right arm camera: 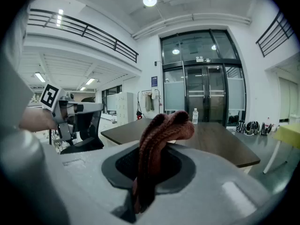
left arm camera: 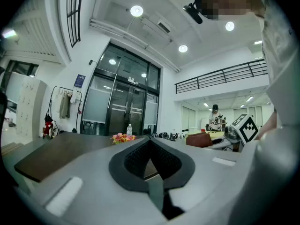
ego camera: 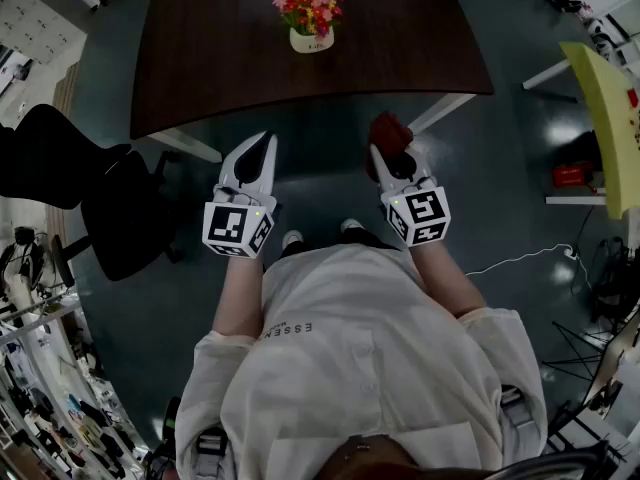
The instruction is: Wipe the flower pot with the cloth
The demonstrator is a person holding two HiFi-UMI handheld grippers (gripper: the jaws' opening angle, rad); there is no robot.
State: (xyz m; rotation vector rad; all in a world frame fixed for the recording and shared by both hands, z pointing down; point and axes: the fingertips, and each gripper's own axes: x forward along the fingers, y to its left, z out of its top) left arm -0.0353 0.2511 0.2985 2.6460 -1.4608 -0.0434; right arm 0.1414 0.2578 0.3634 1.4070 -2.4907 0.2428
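Note:
A small white flower pot [ego camera: 311, 40] with pink and red flowers stands at the far middle of a dark brown table [ego camera: 220, 58]. Both grippers hang over the floor in front of the table's near edge, well short of the pot. My left gripper [ego camera: 267, 143] is shut with nothing in it; its jaws [left arm camera: 150, 143] meet, and the flowers [left arm camera: 123, 137] show just beyond them. My right gripper [ego camera: 381, 154] is shut on a folded dark red cloth [ego camera: 390, 131]. In the right gripper view the cloth [right arm camera: 161, 135] sticks up from the jaws and hides their tips.
A black office chair [ego camera: 120, 208] stands on the floor to the left. A yellow table [ego camera: 605, 118] and a red object [ego camera: 572, 175] are at the right, with a white cable [ego camera: 520, 258] on the floor. A water bottle [right arm camera: 195, 116] stands at the table's far side.

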